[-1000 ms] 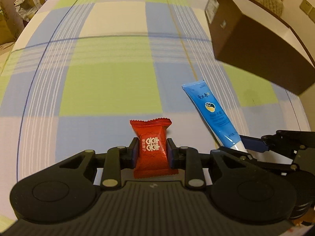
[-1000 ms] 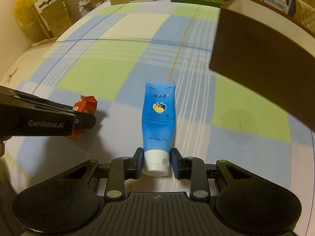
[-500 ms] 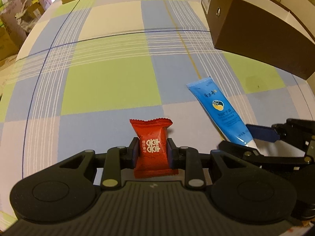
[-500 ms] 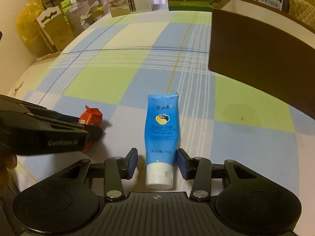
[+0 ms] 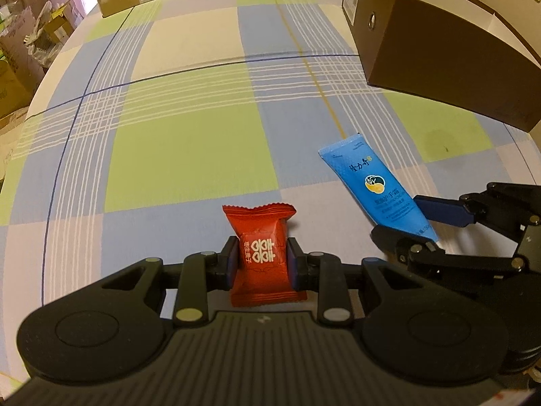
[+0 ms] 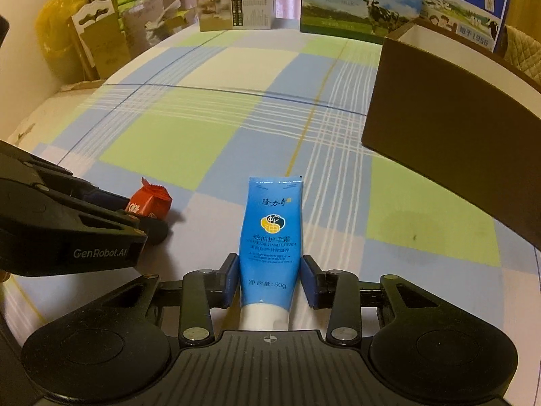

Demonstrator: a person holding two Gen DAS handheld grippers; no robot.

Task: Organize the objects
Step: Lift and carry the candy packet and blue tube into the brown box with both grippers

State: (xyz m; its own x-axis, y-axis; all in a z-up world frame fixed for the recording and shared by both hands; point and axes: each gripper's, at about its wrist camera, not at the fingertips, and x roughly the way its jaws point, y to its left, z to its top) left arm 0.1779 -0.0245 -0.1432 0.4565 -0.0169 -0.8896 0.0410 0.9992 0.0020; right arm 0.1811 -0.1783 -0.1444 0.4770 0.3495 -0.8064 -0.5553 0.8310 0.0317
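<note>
We see one red candy packet (image 5: 260, 253) clamped between the pads of the left gripper (image 5: 260, 264); its jaws are closed down to the packet's width and press on both of its sides. The packet stands upright in that grip, its crimped top edge pointing away from the camera, over the checked tablecloth (image 5: 189, 149).

Just to the right lies one blue hand-cream tube (image 6: 272, 240), flat end pointing away, white cap toward the right wrist camera. The right gripper (image 6: 270, 279) straddles the tube low on its body, just above the cap. Its jaws stand a little wider than the tube: a thin gap shows on the right side, and on the left we cannot tell whether the pad touches. So it brackets the tube without a clear grip.

The two grippers sit side by side, close together, at the near edge of the cloth.

Farther off to the right we count one long brown box (image 5: 436, 44) resting on the cloth. At the far edge stand one beige carton (image 6: 236, 3) and two milk cartons (image 6: 361, 3). Cardboard clutter (image 6: 98, 40) is piled beyond the table on the left.
</note>
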